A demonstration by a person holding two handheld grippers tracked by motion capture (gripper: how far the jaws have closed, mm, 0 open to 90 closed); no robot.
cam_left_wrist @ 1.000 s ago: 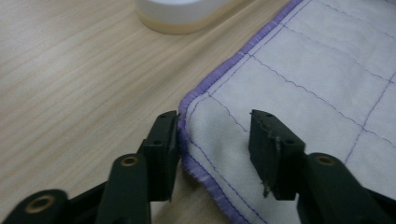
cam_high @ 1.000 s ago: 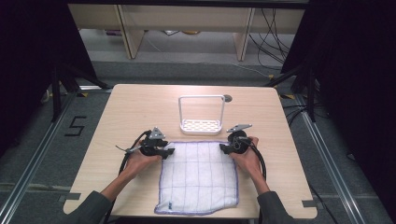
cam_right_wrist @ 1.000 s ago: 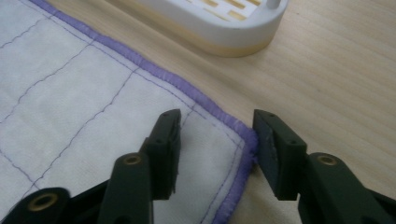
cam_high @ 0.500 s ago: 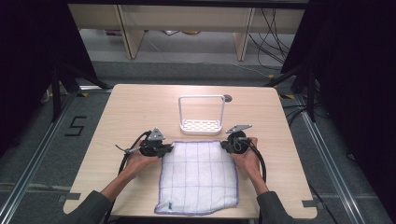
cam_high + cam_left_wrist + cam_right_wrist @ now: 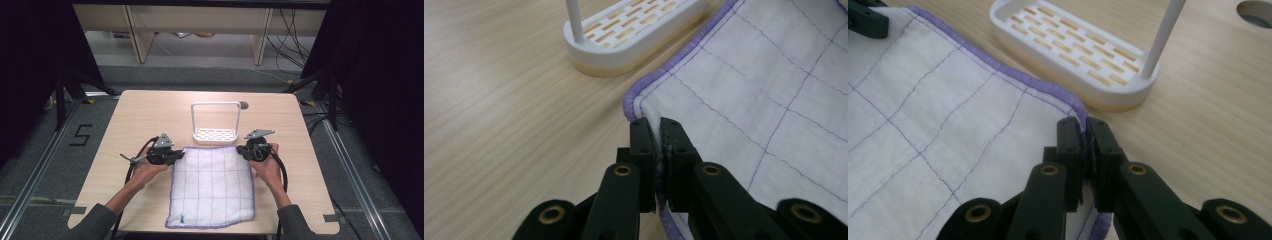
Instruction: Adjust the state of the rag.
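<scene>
You have the cloth (image 5: 212,187) pinched at both of its far corners, so the step in hand looks like a fold or a lift, and it pays to start with what lies nearest you. The near edge of the cloth rests flat by the table's (image 5: 125,120) front edge, a little rumpled at the near left corner; let that edge stay down as an anchor while the far edge comes up. Your left gripper (image 5: 658,131) is clamped on the far left corner, its jaws closed with a fold of the purple hem between them, and your right gripper (image 5: 1084,131) is clamped the same way on the far right corner. Both bites look shallow, close to the hem, so keep the squeeze firm. Raise both hands together and level, keeping the far edge taut between them, or the cloth will likely sag in the middle and fold crooked. Mind the white rack (image 5: 216,131) just beyond the far edge: it sits close to both corners, so lift clear before moving, and draw toward yourself, not forward.
</scene>
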